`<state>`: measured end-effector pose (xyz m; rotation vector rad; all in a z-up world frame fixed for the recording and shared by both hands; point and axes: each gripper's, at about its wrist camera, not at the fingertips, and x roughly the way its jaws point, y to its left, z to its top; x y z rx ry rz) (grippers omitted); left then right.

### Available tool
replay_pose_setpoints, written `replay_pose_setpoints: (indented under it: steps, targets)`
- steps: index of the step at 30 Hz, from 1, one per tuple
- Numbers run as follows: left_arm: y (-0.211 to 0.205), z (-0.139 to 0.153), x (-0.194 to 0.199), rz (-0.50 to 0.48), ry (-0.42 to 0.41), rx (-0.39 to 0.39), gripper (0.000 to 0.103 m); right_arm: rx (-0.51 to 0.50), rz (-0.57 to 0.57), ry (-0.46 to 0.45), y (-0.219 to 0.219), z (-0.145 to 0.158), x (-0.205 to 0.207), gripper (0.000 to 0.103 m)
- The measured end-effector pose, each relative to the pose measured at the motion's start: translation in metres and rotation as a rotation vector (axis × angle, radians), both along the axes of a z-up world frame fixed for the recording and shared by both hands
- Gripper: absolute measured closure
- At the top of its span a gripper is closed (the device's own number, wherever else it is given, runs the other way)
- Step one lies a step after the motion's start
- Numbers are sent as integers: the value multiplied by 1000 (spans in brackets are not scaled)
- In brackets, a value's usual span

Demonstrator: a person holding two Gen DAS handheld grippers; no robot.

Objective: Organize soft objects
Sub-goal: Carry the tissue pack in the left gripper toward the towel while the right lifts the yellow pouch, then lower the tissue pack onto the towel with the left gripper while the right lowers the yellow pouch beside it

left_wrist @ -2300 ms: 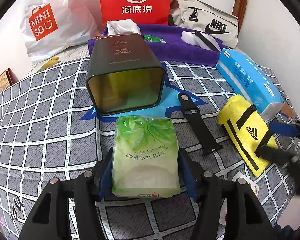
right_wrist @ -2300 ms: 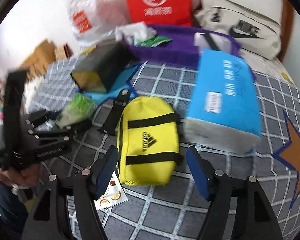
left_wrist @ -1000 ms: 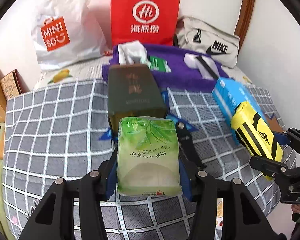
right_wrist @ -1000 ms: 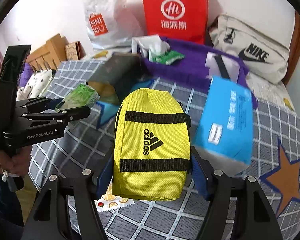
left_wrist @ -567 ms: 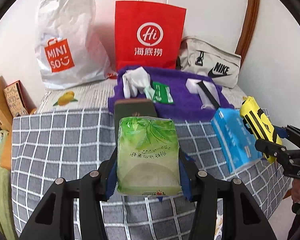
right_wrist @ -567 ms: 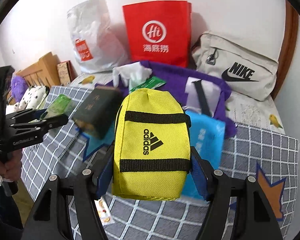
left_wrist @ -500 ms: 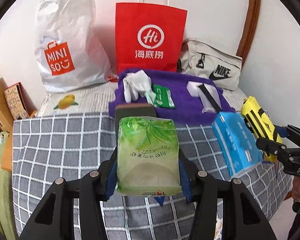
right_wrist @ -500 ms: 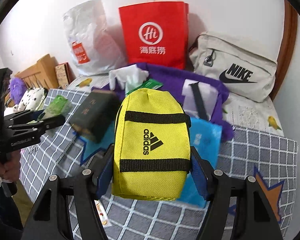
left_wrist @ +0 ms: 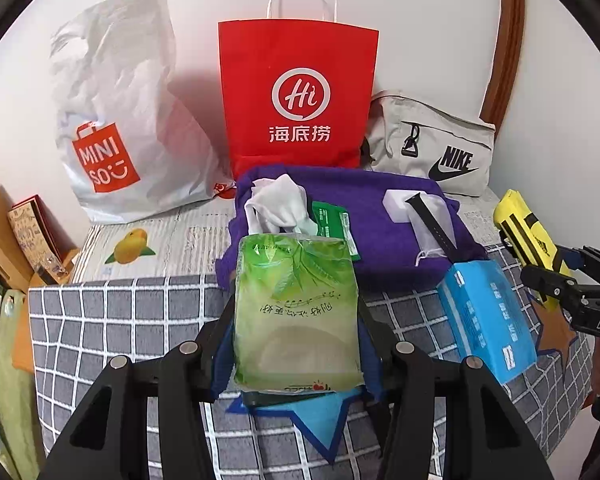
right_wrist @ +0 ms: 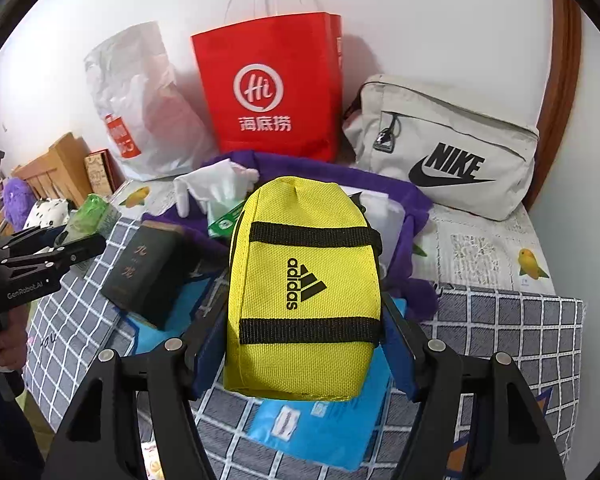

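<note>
My left gripper (left_wrist: 296,356) is shut on a green tissue pack (left_wrist: 296,312) and holds it in the air above the checked bed cover. My right gripper (right_wrist: 302,344) is shut on a yellow Adidas pouch (right_wrist: 304,280), also lifted; the pouch shows at the right edge of the left wrist view (left_wrist: 528,232). A purple towel (left_wrist: 380,200) lies behind, with a white cloth (left_wrist: 278,204), a green packet (left_wrist: 334,228) and a white pouch with a black strap (left_wrist: 424,216) on it. The left gripper and its pack show at the left of the right wrist view (right_wrist: 88,220).
A blue tissue pack (left_wrist: 484,320) and a dark box (right_wrist: 148,268) lie on the checked cover (left_wrist: 120,320). Against the wall stand a white Miniso bag (left_wrist: 116,120), a red paper bag (left_wrist: 296,96) and a grey Nike bag (left_wrist: 432,148). A wooden headboard (right_wrist: 56,168) is at left.
Both grippers have kept rising and tilting up with their loads. The bags at the wall now fill more of both views and the bed cover sits lower.
</note>
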<state>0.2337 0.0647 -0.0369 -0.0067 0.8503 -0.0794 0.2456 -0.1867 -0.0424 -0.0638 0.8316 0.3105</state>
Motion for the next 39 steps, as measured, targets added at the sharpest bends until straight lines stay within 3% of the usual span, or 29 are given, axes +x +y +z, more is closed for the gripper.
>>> replay_pose_setpoints:
  steps: [7,25,39]
  targets:
    - [-3,1,24,-11,1,-7,54,5,-39,18,-9,-5,26,34]
    - [-15,-1,86,-57,16,-11,53,-9,-55,-39,-8,4,80,34]
    - [-6,-21,125,-33,72,-43,53,27,-54,18,-11,-22,130,34]
